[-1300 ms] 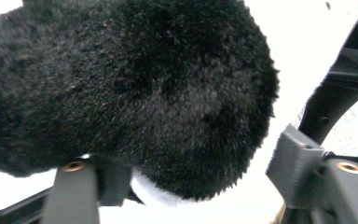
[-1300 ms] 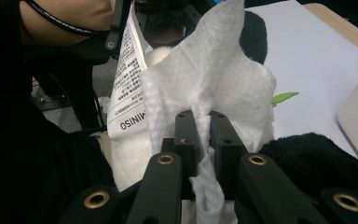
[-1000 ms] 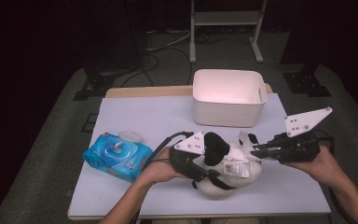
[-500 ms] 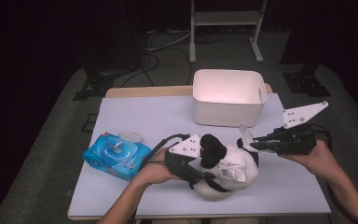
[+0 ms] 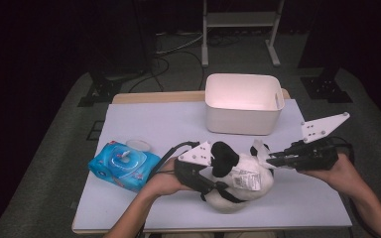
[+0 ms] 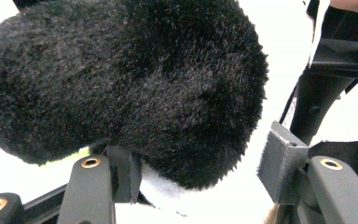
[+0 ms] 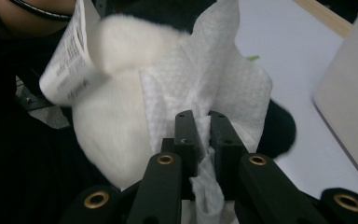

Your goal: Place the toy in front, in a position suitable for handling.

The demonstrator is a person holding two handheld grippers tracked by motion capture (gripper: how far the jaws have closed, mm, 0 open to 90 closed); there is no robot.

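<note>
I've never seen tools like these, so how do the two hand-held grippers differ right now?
The right hand-held gripper is shut on a white wipe, pressing it against the plush toy. The left hand-held gripper is open, its jaws apart around the toy's black furry part. The right comes in from the toy's side, the left from the person's side. Both are black and hand-held.

Fuzzy plush toy [image 5: 238, 181], embossed paper wipe [image 7: 205, 88], matt plastic bin [image 5: 243, 103].

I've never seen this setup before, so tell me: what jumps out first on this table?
A black-and-white plush toy at the table's front centre, flanked by both grippers. The right gripper pinches a white wipe against it. A blue wipes pack lies to the left, a white bin behind.
</note>
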